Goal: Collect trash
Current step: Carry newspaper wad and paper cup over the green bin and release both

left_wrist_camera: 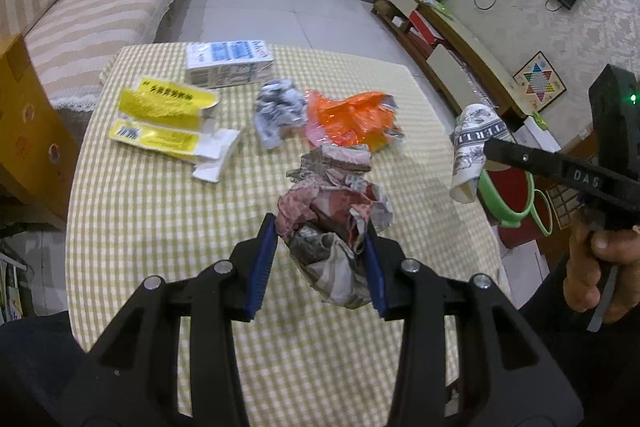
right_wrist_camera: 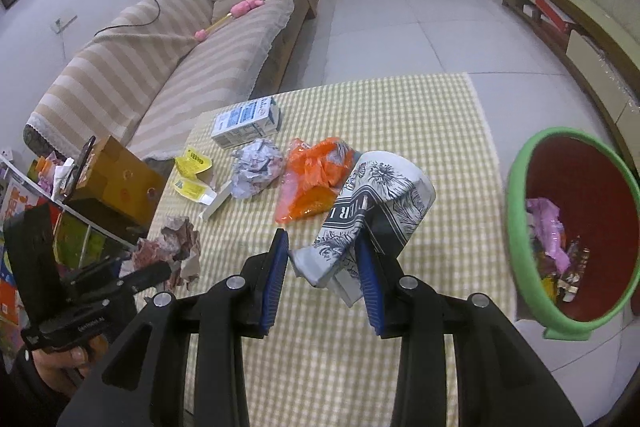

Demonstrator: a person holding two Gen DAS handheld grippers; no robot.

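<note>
On the far left a striped sofa [right_wrist_camera: 160,67] runs along the wall, a pink toy [right_wrist_camera: 240,10] lying on its seat; in front of it stands the bench [left_wrist_camera: 160,227] under a yellow checked cloth. At the left of the cloth lies a flattened yellow carton [left_wrist_camera: 160,119]; just beyond it, at the far edge, a blue-and-white box [left_wrist_camera: 228,61] rests on its side; right of these sit a grey crumpled paper ball [left_wrist_camera: 278,111] and, touching it, an orange plastic wrapper [left_wrist_camera: 352,119]. Near the middle, the left gripper [left_wrist_camera: 320,259] is clamped on a wad of pinkish crumpled newspaper [left_wrist_camera: 332,227], both blue pads pressed into the wad, which is held above the cloth at the near side of the bench. Further right, the right gripper [right_wrist_camera: 322,275] pinches a crushed paper cup [right_wrist_camera: 372,211] printed with black-and-white flowers; the cup is held just above the right part of the bench, its open mouth tipped up and to the right. At the far right, off the bench edge, a red bin with a green rim [right_wrist_camera: 516,227] stands low beside it, with pink plastic and other scraps inside.
</note>
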